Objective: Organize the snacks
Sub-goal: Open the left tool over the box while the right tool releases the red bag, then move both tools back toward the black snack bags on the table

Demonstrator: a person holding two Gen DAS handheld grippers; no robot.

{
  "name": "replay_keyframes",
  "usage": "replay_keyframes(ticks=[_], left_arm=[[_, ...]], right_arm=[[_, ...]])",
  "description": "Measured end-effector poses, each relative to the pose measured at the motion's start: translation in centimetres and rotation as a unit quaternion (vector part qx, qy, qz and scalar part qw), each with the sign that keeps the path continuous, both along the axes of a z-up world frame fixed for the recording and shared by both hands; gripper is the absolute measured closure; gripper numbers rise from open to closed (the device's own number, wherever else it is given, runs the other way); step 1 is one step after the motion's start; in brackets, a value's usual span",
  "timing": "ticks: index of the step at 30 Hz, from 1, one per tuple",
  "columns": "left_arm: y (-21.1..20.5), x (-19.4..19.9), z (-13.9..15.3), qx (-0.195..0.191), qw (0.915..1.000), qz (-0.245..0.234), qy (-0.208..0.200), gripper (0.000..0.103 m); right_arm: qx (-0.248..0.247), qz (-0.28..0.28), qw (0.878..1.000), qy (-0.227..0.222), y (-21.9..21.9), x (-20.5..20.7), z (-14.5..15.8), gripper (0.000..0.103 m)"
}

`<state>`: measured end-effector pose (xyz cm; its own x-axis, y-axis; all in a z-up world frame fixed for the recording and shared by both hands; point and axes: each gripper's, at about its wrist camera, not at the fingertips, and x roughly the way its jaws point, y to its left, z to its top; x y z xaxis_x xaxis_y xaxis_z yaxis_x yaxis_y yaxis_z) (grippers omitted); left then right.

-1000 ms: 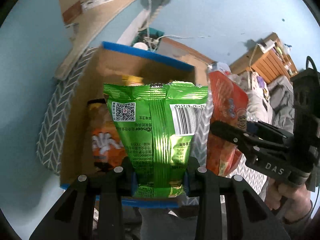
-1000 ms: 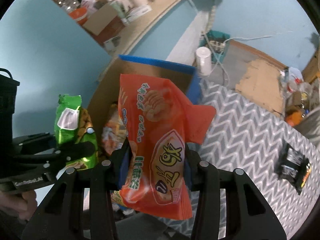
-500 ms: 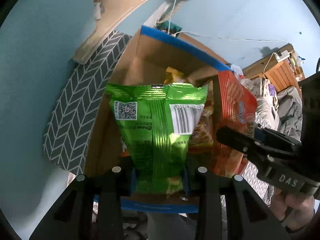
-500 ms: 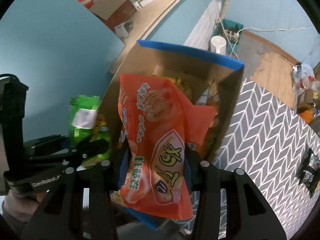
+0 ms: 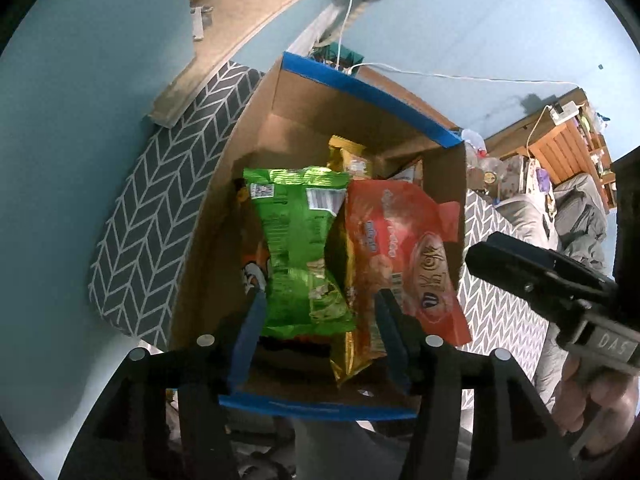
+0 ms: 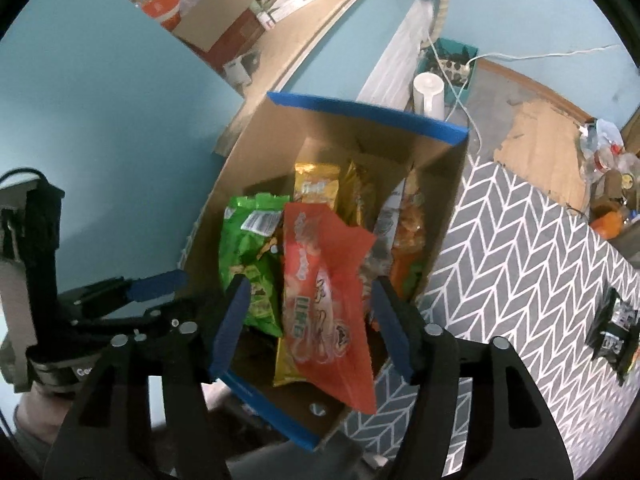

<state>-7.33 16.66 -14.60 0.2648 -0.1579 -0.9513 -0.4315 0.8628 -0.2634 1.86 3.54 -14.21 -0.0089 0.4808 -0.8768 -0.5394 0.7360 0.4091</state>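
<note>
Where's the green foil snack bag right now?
Both wrist views show the green foil snack bag inside the blue-rimmed cardboard box, on its left side, beside the orange snack bag.

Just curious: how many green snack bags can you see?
1. The green bag stands in the box, left of the orange bag. Others may lie hidden beneath.

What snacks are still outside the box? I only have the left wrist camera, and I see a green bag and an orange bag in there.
Observer: One black packet lies on the chevron mat, to the right of the cardboard box.
Operator: Is the right gripper gripping the orange bag?
Observer: No. The right gripper has its jaws opening, and both pads stand clear of the orange bag between them.
</note>
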Motion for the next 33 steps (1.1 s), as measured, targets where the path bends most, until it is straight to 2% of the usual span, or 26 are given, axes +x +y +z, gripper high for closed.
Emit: replay_keyframes(ticks=[8,14,23,33], left_arm=[[-1.6,0.5,1.4,-0.008,0.9999,-0.001,-0.01,0.044],[-3.8,1.4,2.0,-0.012,0.9997,-0.012,-0.014,0.044],[-8.1,3.8,1.8,-0.018,0.9983,-0.054,-0.012,0.043],[-14.9,7.2,1.9,-0.018,0.9922,-0.123,-0.008,0.043]], right_arm=[[-0.003,0.005,1.0,-0.02,-2.1,0.3,1.3,0.034],[-0.015,-0.001,1.0,-0.025,-5.3,0.8,1.4,0.034],[-0.032,-0.039,0.998,-0.025,-12.1,2.3,1.0,0.034],[-0.057,-0.089,0.994,-0.026,-20.4,3.5,0.8,0.034]])
